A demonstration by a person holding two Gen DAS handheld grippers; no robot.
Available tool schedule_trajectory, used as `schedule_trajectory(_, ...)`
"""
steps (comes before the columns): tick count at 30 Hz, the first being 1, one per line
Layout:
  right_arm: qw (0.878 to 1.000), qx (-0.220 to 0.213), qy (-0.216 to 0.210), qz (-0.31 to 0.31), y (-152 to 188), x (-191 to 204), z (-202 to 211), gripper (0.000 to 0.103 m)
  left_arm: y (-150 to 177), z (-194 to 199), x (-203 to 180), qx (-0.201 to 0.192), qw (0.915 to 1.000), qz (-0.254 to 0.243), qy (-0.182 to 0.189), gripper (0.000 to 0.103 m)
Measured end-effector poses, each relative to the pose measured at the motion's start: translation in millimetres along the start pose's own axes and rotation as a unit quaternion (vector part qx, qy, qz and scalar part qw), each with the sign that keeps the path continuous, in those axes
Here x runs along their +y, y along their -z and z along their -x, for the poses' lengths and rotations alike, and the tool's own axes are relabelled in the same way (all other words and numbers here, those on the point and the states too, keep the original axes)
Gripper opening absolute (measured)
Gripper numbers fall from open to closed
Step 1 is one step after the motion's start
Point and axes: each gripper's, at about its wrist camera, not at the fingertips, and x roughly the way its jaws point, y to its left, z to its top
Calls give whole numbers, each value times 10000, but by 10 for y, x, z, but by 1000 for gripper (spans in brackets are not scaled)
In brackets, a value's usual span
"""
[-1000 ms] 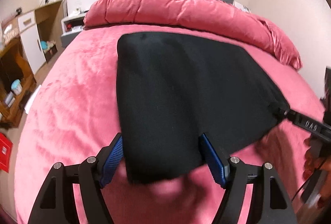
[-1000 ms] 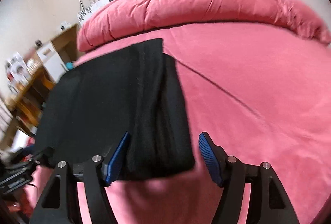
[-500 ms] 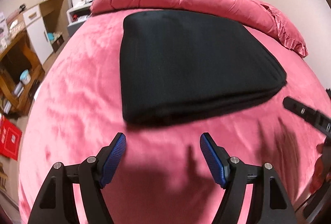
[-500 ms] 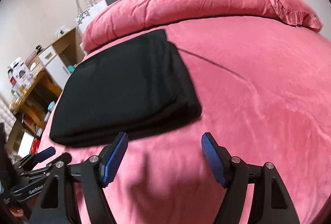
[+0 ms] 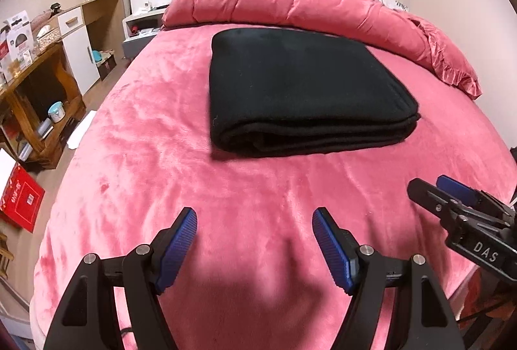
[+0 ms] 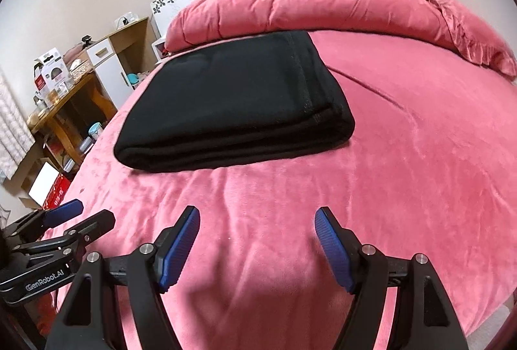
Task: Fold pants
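The black pants (image 5: 300,91) lie folded in a flat rectangular stack on the pink bed (image 5: 226,204), also seen in the right wrist view (image 6: 232,104). My left gripper (image 5: 254,222) is open and empty, held above the bedspread well in front of the stack. My right gripper (image 6: 257,222) is open and empty too, in front of the stack's right half. The right gripper shows at the right edge of the left wrist view (image 5: 452,201). The left gripper shows at the lower left of the right wrist view (image 6: 64,220).
A rolled pink duvet (image 5: 307,10) lies across the head of the bed behind the pants. Wooden shelves and a desk (image 5: 38,85) with boxes stand left of the bed. A red box (image 5: 19,198) lies on the floor.
Both grippers let go of the black pants and pulled back toward the foot of the bed. The pants now lie flat as a folded stack.
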Motion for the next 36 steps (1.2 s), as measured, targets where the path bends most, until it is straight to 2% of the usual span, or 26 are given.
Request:
schedule_trajectory(6, 9992, -269, 91, 268, -4, 121, 142, 76, 7, 147, 51, -181, 9997, 115, -128, 75)
schedule_trajectory(13, 9974, -566, 284, 339, 15, 190, 361, 82, 37, 363, 9, -676, 9958, -16, -621, 75)
schedule_trajectory(20, 9966, -616, 443, 331, 39, 183, 445, 89, 33, 550, -53, -943, 9935, -35, -634, 75)
schedule_trajectory(23, 9959, -654, 507, 352, 46, 186, 466, 97, 53, 571, -78, -946, 9935, -35, -632, 75)
schedule_trajectory(36, 9957, -690, 532, 302, 46, 140, 509, 98, 93, 649, -108, -1061, 9924, -14, -625, 75)
